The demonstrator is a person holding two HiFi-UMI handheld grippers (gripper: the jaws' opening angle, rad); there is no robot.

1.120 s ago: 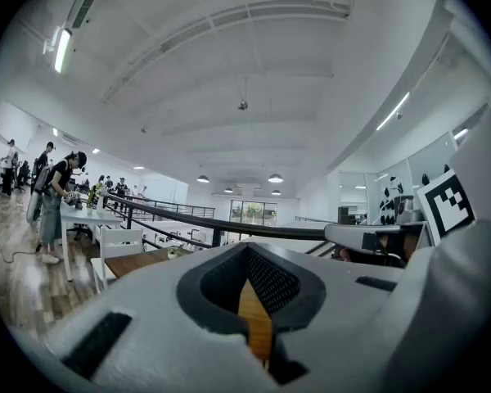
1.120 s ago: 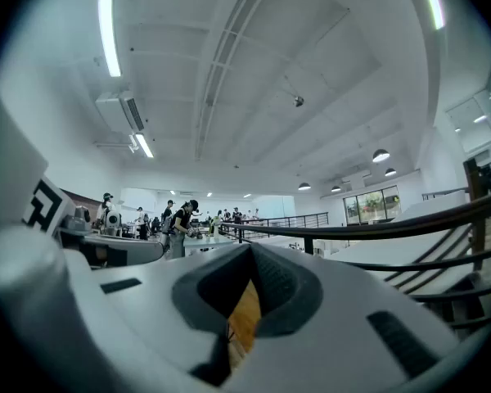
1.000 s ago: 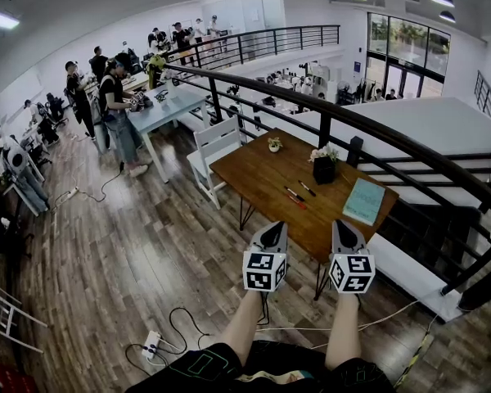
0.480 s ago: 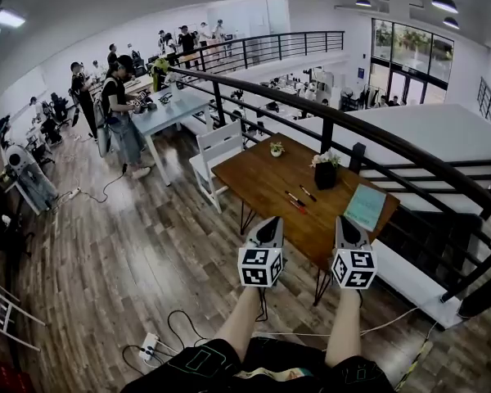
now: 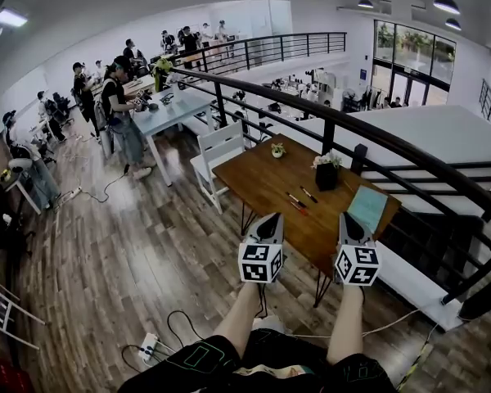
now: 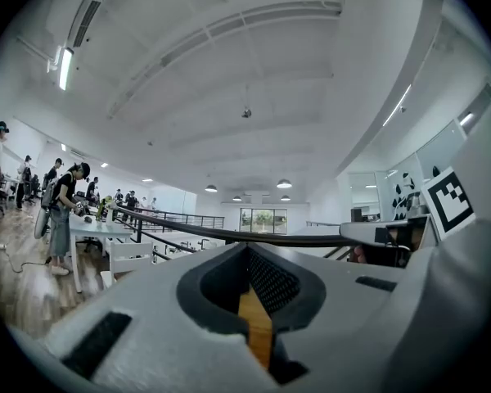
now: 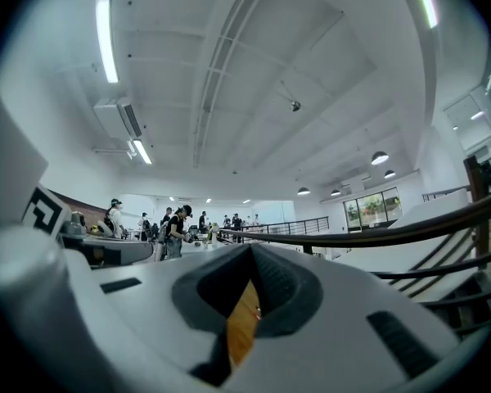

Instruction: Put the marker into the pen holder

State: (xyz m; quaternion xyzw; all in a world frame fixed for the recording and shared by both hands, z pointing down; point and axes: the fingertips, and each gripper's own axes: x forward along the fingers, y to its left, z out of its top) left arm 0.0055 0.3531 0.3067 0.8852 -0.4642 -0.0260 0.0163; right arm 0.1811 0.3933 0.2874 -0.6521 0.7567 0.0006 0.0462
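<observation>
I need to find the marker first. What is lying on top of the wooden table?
On the wooden table lie markers, a dark pen holder, a teal notebook and a small potted plant. The pen holder's inside cannot be seen.

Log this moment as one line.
phase: pre-grasp | left gripper: shut, empty | right gripper: shut, empty | markers: lying on wooden table, untouched | pen holder: behind markers

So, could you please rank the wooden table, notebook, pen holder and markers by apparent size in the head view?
1. Wooden table
2. Notebook
3. Pen holder
4. Markers, which look alike
</observation>
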